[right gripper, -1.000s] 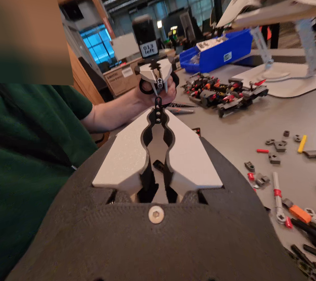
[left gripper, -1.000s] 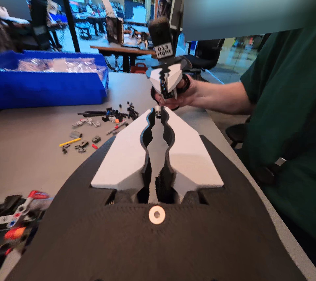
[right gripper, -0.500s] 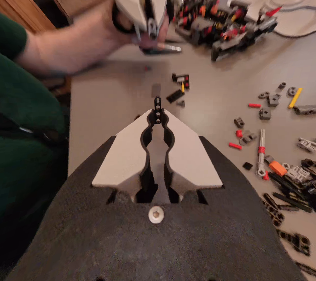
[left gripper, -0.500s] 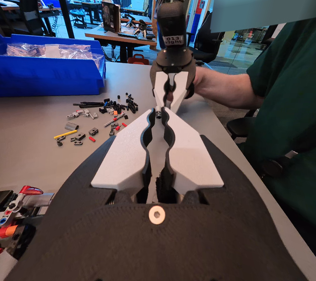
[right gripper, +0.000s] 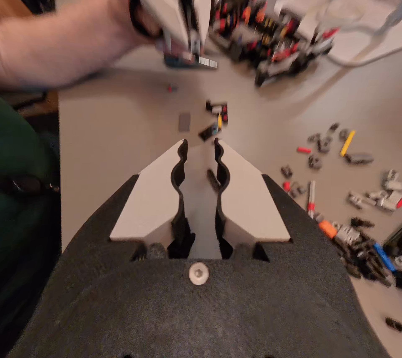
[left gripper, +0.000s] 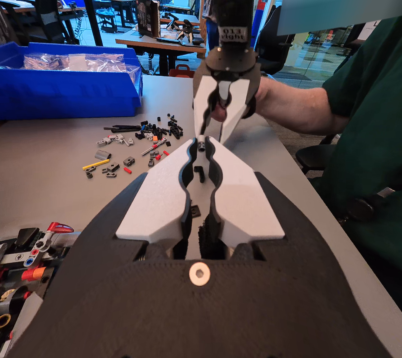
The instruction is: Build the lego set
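Observation:
My left gripper (left gripper: 201, 143) is shut on a small grey cylindrical Lego connector (left gripper: 201, 145) at its fingertips, held above the grey table (left gripper: 54, 173). My right gripper (right gripper: 200, 141) is open and points down at the table. A small black beam (right gripper: 212, 180) sits loose between its spread fingers, blurred, near the right one. In the left wrist view the right gripper (left gripper: 212, 137) hangs just beyond the grey connector with its fingers apart, and a black piece (left gripper: 199, 173) lies below. In the right wrist view the left gripper (right gripper: 191, 49) is blurred at the top.
A blue bin (left gripper: 65, 95) with plastic bags stands at the back left. Loose small parts (left gripper: 152, 130) are scattered on the table, also at the right (right gripper: 348, 206). The part-built black and red model (right gripper: 272, 43) lies beyond. A person in a green shirt (left gripper: 369, 130) sits at the right edge. The tips of one gripper are about 7 cm away from the tips of the other. Between my right fingertips and the black piece (left gripper: 199, 173) there is roughly 7 cm.
My right gripper tipped down toward the table and opened. The black beam it held at its tips has left the grasp. My left gripper kept hold of the grey connector.

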The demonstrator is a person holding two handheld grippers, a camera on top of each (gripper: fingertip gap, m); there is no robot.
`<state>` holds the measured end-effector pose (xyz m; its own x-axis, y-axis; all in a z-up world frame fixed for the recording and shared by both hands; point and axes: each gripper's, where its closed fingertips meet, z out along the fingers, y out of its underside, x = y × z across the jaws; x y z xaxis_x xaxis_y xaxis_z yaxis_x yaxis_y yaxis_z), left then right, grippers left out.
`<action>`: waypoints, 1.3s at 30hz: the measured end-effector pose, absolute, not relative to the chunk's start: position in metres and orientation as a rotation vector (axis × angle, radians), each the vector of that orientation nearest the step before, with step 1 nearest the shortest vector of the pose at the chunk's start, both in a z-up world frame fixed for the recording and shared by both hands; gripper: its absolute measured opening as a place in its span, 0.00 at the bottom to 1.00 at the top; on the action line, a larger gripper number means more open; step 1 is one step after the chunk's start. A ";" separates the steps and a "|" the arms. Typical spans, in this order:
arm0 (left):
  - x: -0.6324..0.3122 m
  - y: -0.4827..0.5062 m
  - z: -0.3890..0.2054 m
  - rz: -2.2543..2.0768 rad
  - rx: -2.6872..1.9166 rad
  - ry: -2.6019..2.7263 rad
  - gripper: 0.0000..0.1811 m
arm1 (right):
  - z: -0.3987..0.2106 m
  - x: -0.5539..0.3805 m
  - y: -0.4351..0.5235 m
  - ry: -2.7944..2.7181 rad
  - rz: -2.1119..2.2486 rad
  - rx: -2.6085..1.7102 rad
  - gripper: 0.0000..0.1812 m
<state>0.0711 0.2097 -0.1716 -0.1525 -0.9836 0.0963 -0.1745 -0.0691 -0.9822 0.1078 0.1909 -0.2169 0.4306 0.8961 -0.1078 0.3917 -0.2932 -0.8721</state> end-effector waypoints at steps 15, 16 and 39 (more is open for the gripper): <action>0.076 0.199 -0.166 -1.318 -1.255 1.435 0.03 | -0.173 0.064 0.201 -1.079 1.008 -1.657 0.03; 0.076 0.199 -0.166 -1.332 -1.251 1.429 0.03 | -0.173 0.064 0.202 -1.076 1.023 -1.658 0.03; 0.051 0.251 -0.284 -0.549 -1.725 1.781 0.19 | -0.216 0.092 0.226 -1.033 0.989 -1.779 0.03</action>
<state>0.0508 0.2515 -0.2842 0.0173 -0.9915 -0.1290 -0.7466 0.0730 -0.6613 0.0924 0.2264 -0.2163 0.3507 0.9114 -0.2154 0.2549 -0.3143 -0.9145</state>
